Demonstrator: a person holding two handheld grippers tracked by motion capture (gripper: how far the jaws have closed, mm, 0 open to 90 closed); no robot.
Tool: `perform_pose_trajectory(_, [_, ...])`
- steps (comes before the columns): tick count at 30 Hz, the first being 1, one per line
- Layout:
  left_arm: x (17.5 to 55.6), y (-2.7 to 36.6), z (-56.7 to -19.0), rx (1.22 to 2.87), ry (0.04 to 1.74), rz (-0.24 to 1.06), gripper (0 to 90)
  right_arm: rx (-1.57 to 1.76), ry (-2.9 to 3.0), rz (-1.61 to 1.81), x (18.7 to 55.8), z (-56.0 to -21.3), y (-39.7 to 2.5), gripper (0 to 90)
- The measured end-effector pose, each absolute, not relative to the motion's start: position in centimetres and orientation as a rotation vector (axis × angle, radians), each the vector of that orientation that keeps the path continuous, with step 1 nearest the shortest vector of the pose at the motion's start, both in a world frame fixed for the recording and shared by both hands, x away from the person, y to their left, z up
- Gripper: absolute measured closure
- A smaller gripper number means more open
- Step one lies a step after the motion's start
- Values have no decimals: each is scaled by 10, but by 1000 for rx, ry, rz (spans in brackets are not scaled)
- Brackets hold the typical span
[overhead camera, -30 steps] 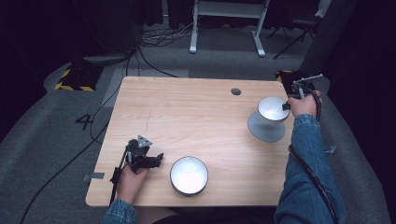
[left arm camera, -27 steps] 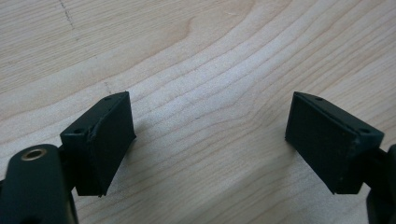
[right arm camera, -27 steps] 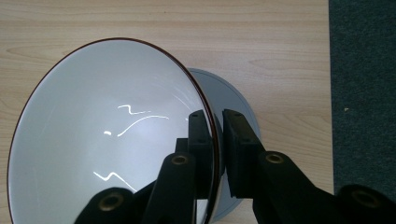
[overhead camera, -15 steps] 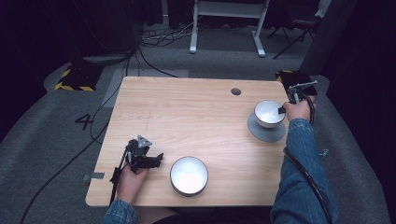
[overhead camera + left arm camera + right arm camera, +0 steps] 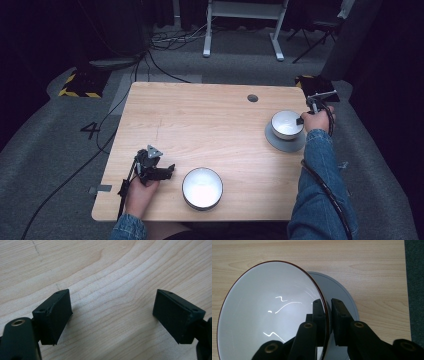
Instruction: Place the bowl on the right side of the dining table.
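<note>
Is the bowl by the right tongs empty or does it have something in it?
Empty: the bowl shows a bare white inside with only light glints, its rim pinched by the right tongs over the grey plate.

We saw a second white bowl (image 5: 202,187) standing at the near edge of the wooden table (image 5: 200,125), left of centre. A small dark hole (image 5: 252,98) sat near the table's far edge. On the grey floor, black cables (image 5: 100,145) ran along the left, beside a marked "4" (image 5: 90,130), with a white stand (image 5: 242,25) beyond.
</note>
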State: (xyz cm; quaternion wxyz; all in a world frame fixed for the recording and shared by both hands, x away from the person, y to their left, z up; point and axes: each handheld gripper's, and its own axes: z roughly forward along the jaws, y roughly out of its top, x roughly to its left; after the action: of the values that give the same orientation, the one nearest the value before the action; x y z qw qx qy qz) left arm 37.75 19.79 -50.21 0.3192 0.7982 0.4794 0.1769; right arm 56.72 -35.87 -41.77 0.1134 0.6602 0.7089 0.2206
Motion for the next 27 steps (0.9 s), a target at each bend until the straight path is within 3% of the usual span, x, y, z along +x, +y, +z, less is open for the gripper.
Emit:
perform_pose_trajectory(18, [378, 198, -502, 2091, 1260, 465, 157, 1903, 2093, 650, 565, -429, -364, 823])
perform_pose_trajectory(27, [377, 198, -502, 2095, 1264, 461, 157, 1783, 2073, 594, 561, -415, -363, 515])
